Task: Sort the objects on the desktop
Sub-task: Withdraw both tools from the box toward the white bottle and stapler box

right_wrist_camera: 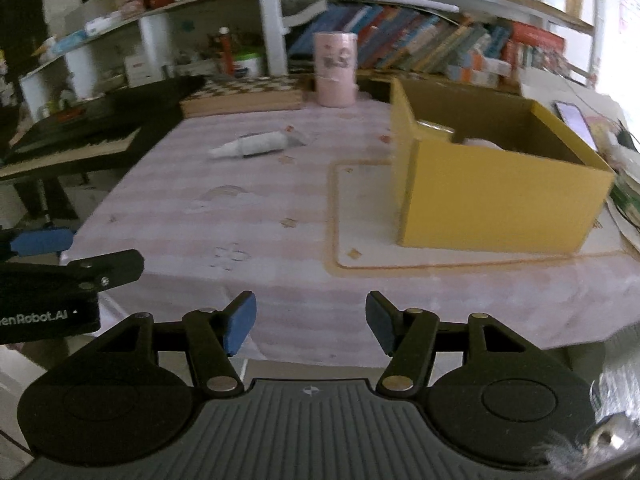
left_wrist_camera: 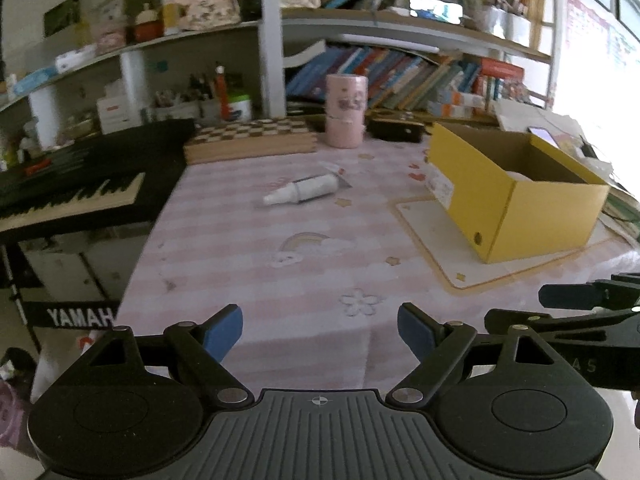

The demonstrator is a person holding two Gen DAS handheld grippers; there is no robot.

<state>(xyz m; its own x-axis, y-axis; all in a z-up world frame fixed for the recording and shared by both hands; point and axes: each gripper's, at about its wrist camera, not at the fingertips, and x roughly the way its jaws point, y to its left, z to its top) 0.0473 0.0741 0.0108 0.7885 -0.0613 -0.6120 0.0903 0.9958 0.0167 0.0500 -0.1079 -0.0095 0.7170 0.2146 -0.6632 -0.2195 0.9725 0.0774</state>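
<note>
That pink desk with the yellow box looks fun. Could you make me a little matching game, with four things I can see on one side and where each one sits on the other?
Things:
1. white tube
2. yellow box
3. pink cup
4. keyboard

Places:
A. standing upright at the back of the desk, by the books
B. beside the desk, off its left edge
C. lying on its side in the middle of the tablecloth
D. on the pale mat at the right

Pairs: 1-C, 2-D, 3-A, 4-B
</note>
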